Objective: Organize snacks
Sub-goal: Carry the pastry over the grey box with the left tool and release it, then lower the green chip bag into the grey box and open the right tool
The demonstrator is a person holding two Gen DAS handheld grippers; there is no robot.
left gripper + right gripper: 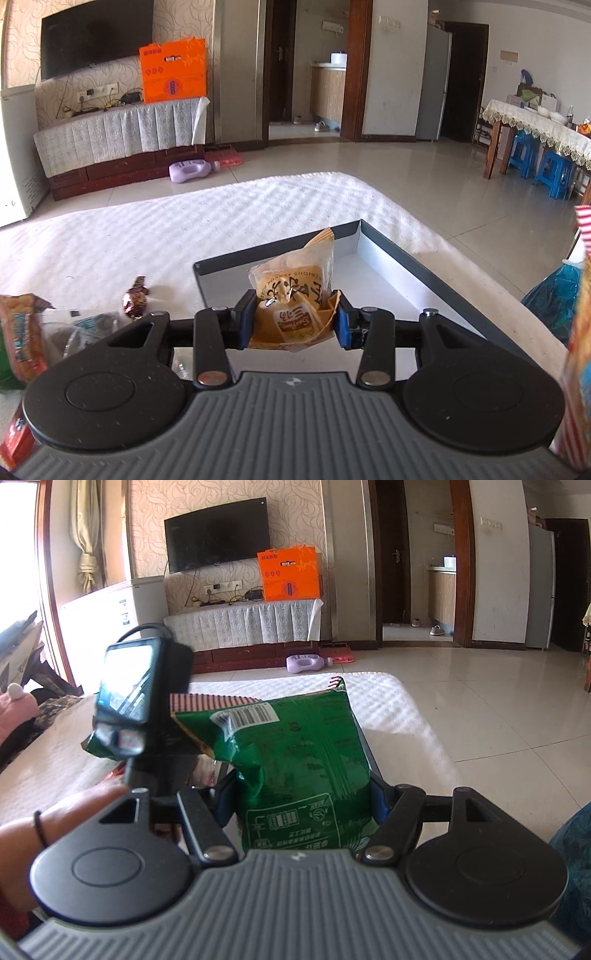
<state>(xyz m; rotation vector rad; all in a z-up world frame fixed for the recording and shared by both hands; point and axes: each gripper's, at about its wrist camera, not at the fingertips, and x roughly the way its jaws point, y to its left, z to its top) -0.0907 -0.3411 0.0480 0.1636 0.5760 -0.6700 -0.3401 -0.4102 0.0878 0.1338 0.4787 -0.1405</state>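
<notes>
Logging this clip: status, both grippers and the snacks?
Left gripper shut on tan snack packet, at dark tray. Right gripper shut on green snack bag. Nothing blocking tray.

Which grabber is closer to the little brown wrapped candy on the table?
Left. The left gripper, shut on the tan snack packet, sits just right of the brown candy. The right gripper holds the green bag; no candy shows in its view.

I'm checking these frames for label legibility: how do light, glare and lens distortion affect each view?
Left wrist view: striped sunlight across the white tablecloth, orange snack packet sharp, room edges bowed. Right wrist view: window blown out, foil glare on the green snack bag, barcode readable.
</notes>
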